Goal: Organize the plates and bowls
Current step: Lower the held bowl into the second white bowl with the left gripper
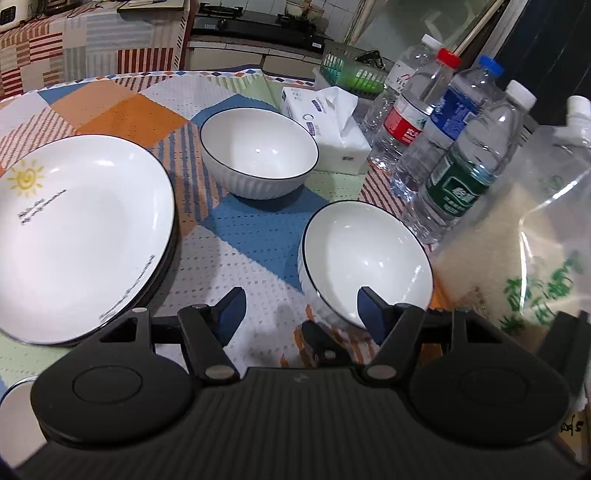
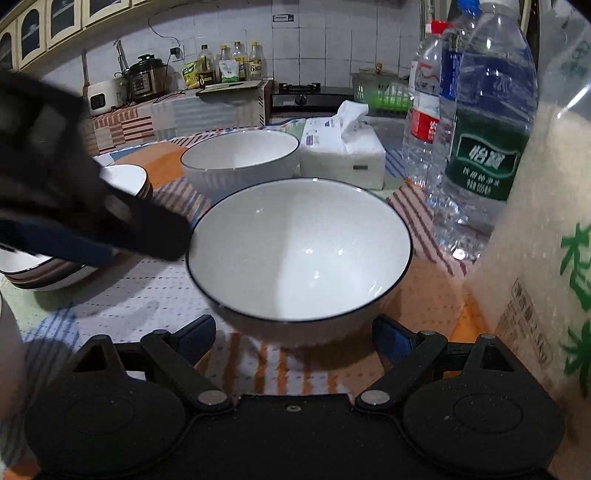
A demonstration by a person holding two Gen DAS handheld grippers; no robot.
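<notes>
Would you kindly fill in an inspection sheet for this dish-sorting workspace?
Surface: patterned tablecloth, covered.
Job's things: near bowl and far bowl, upright, empty; stacked plates; striped bowls.
Clutter: water bottles, tissue pack, rice bag, green basket.
Grippers: left gripper open, beside near bowl; right gripper open, before it.
Cables: wall cord.
Surroundings: stove, cooker.

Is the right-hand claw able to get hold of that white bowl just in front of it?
Probably yes. The right gripper is open, with the near bowl directly ahead and only tablecloth between. The rice bag crowds the right side, leaving little room there.
</notes>
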